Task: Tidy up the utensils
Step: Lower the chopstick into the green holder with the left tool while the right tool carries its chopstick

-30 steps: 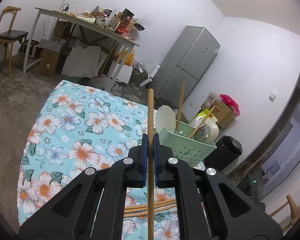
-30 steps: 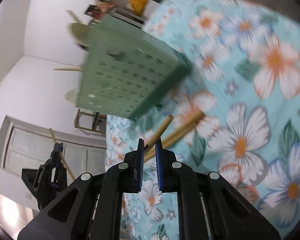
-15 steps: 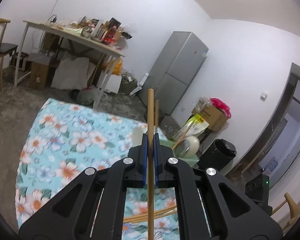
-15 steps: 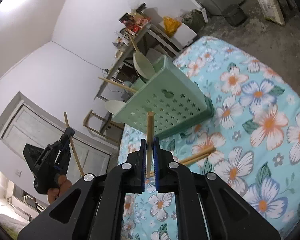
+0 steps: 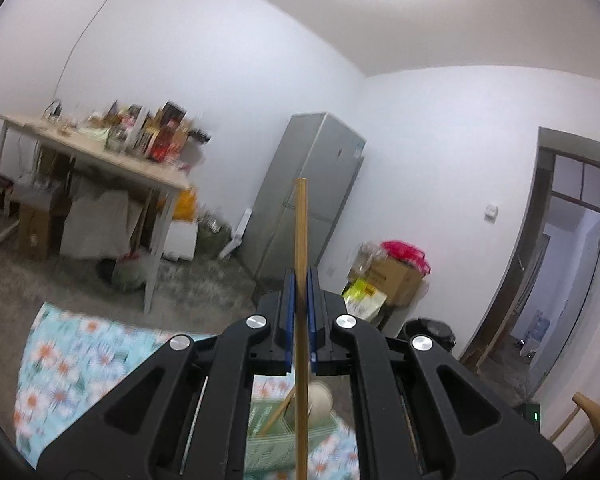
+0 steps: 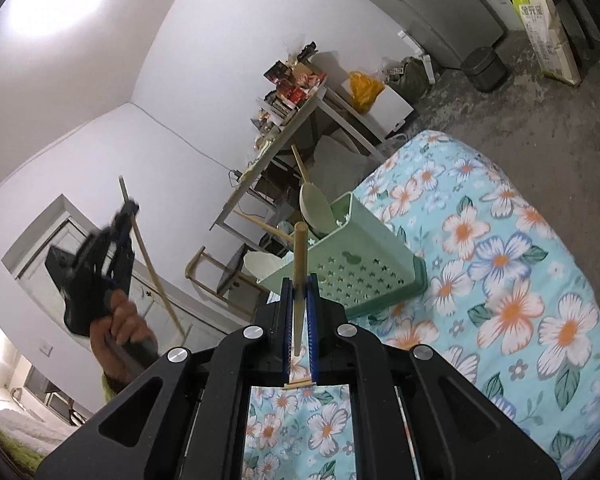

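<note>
Each hand carries one thin, round wooden chopstick, so the step in hand looks like the carry from the cloth to the holder; the left gripper (image 5: 300, 312) is clenched on a long pale wooden chopstick (image 5: 301, 240) that stands upright between its blue pads, and it is held high, with the room ahead and the holder only glimpsed below through its frame; the right gripper (image 6: 300, 304) is likewise clamped on a second wooden chopstick (image 6: 300, 256), its top rising just in front of the pale green perforated plastic utensil basket (image 6: 352, 268); that basket stands on the turquoise floral tablecloth (image 6: 500, 280), already holding pale spoons and a few wooden sticks; more chopsticks (image 6: 299, 384) lie on the cloth under the right gripper. The next move, as I judge it, calls for bringing each stick over the basket's open top, lower end first, and keeping it near upright; letting go only once the tip is inside a compartment; the two sticks should go in one at a time to avoid clashing.
</note>
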{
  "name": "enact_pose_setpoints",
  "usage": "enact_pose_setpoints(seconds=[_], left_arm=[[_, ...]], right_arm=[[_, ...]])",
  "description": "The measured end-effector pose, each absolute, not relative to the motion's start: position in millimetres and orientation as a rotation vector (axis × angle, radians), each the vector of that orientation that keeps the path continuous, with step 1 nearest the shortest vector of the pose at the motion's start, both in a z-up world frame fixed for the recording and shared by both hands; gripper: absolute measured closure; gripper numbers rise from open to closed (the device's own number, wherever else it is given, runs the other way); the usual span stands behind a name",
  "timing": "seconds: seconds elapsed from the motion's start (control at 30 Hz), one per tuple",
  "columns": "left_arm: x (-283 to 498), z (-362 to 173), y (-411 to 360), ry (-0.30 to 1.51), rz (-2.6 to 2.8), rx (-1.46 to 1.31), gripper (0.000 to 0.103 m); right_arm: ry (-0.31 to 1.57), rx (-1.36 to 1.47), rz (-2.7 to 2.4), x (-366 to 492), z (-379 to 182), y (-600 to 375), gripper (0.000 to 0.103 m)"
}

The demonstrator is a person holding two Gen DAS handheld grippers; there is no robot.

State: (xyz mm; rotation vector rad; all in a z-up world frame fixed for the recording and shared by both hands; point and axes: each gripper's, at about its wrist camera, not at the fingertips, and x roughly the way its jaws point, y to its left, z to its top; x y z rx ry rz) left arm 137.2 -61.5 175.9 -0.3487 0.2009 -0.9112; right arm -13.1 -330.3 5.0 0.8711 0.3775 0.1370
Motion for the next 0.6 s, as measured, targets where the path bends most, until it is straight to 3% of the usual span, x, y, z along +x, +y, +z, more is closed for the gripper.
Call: enact_pose_setpoints(seconds=[0.2, 0.6], left_arm=[[149.0, 185.2, -104.6, 0.110, -0.857, -0.342, 0.099], [195.7, 134.0, -161.1, 0.150, -0.657, -0.344, 0.099]], right_arm=[[0.356, 0.858, 0.119, -20.6, 7.4, -337.5, 0.096], [0.362, 0.914, 0.087, -23.3, -7.2, -363.1, 0.096]])
